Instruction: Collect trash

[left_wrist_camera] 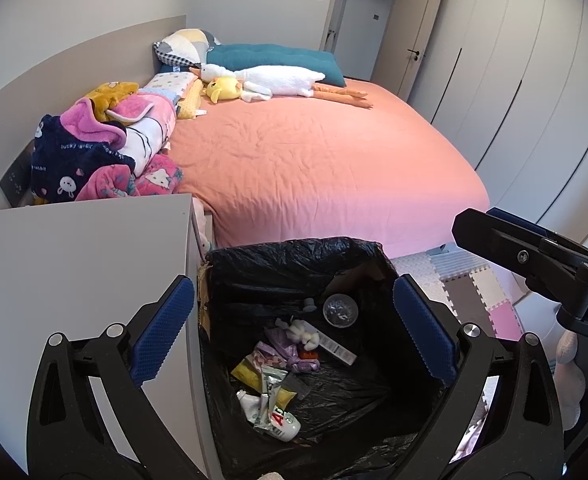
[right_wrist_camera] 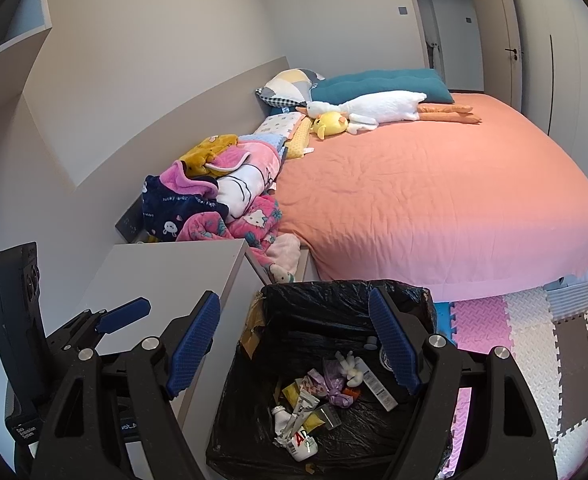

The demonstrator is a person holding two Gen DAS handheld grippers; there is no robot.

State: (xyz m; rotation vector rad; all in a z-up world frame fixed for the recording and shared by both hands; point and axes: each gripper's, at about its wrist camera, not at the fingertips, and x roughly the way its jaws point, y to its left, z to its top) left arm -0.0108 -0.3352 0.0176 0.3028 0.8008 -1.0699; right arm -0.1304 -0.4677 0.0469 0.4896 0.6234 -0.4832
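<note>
Both grippers hang over the trash bin, a cardboard box lined with a black bag, and that bin is the landmark for everything else here. The left gripper has its jaws spread wide with nothing between them, one blue pad on each side of the bin's opening. Same story for the right gripper: jaws wide open, holding nothing, looking straight down into the bag.

All the trash sits at the bottom of the bin in one loose pile. In there is a small white bottle with red lettering lying on its side nearest the cameras, a crumpled yellow wrapper just above it, some scrunched purple plastic, a white cotton-looking wad, a flat white strip with a barcode, and a clear round lid or cup toward the far wall of the bin.

Right against the bin's left side stands a grey nightstand. Behind the bin is the bed with its salmon sheet, a heap of pink and navy blankets at the near-left corner, and a white goose plush beside a yellow plush further back. To the bin's right lies a foam puzzle mat.
</note>
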